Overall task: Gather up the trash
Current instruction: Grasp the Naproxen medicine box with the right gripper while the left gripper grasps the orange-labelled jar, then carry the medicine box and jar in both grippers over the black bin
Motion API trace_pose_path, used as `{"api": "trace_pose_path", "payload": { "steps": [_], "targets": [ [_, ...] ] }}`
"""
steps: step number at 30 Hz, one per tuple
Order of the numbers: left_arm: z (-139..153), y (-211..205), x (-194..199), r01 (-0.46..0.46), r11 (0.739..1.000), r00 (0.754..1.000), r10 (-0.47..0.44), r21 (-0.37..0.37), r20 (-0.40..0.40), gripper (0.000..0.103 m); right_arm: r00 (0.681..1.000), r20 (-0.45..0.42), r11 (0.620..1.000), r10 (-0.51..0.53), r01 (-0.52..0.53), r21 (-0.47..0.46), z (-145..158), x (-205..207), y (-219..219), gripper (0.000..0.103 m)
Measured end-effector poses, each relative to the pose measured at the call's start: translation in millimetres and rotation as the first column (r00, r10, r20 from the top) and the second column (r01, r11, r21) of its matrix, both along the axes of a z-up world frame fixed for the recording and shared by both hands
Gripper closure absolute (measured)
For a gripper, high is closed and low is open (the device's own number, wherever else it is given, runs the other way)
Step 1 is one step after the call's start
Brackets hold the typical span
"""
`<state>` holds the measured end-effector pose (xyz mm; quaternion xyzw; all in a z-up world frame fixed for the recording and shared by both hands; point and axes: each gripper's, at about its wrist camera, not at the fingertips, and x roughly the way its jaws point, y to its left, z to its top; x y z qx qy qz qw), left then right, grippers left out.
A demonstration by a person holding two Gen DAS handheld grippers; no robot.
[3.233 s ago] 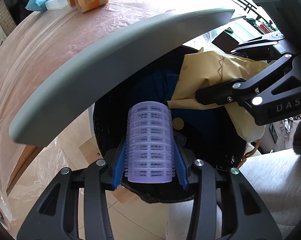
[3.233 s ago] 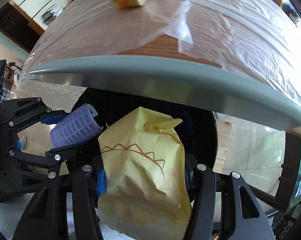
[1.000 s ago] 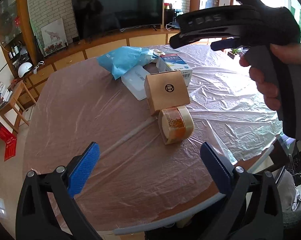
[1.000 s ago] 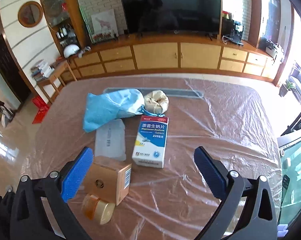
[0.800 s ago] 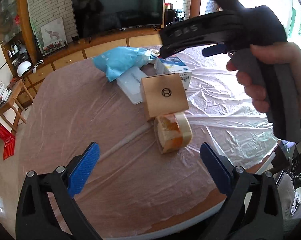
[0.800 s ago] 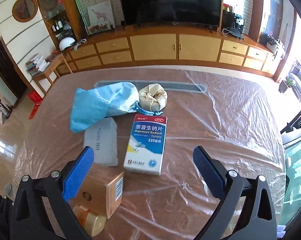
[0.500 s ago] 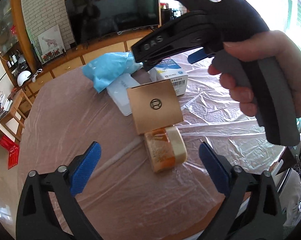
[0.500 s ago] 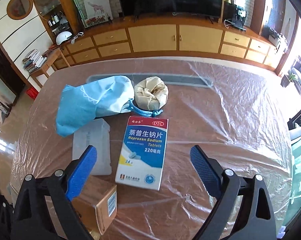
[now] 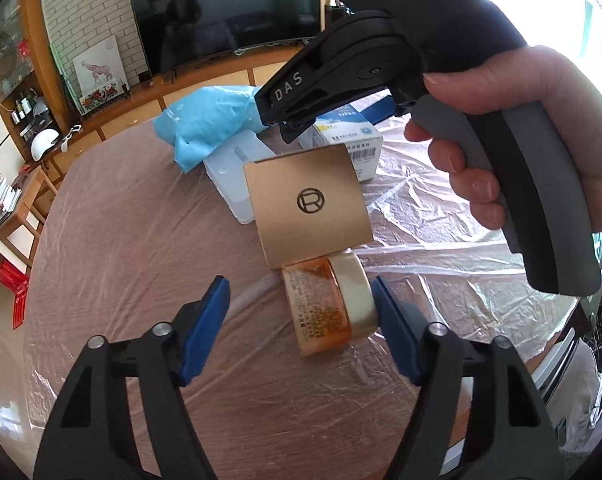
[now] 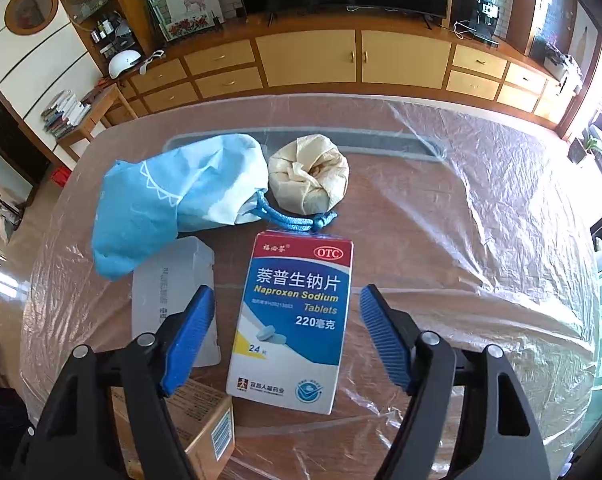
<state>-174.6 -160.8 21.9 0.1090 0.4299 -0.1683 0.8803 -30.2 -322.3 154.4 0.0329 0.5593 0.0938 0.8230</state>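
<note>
**Ana:** Both tools have come up from the bin and now hang over the desk [image 10: 481,208], empty, where they carried a hair roller and a yellow bag before. The left tool [image 9: 301,312] has its jaws closing round the jar [image 9: 329,304], low centre of the left view; the right pad looks just at the cap, the left pad is apart from it, so no grip yet.

**Ben:** And the right tool [image 10: 287,330]?

**Ana:** Closing too, astride the pill box [image 10: 293,320] in the middle of the right view. Gaps show on both sides.

**Ben:** How will they handle?

**Ana:** The jar lies on its side, and I judge it hard, smooth and likely to roll. Pinch it across the cap and base, not on the curved wall. The pill box is thin card, probably light and easy to crush, so take it by the long edges with a soft squeeze.

**Ben:** Room to work?

**Ana:** Tight on the left. The brown box [image 9: 307,208] touches the jar from above in frame, and the person's hand [image 9: 513,132] with the right tool fills the upper right. Right of the pill box the film-covered desk is bare; on its left lies a clear case [image 10: 169,292], with the blue pouch [image 10: 169,196] and a cloth bundle [image 10: 309,180] beyond. The near desk edge sits close below the jar.
</note>
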Motion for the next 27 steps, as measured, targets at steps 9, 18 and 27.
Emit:
{"api": "trace_pose_path", "payload": {
  "steps": [9,18,27],
  "targets": [
    [-1.6,3.1,-7.3,0.056,0.998,0.998,-0.057,-0.028,-0.038,0.065,0.998,-0.04,0.994,-0.042,0.046,0.102,-3.8,-6.1,-16.4,0.058],
    [4.1,34.0,-20.3,0.034,0.998,0.998,-0.036,-0.047,-0.056,0.065,0.995,-0.029,0.978,-0.095,0.099,0.185,14.7,-34.7,-52.4,0.058],
    [8.8,59.1,-18.6,-0.002,0.995,0.999,-0.003,-0.098,-0.055,0.065,0.994,-0.042,0.96,-0.104,0.111,0.256,28.7,-83.5,-65.3,0.058]
  ]
}}
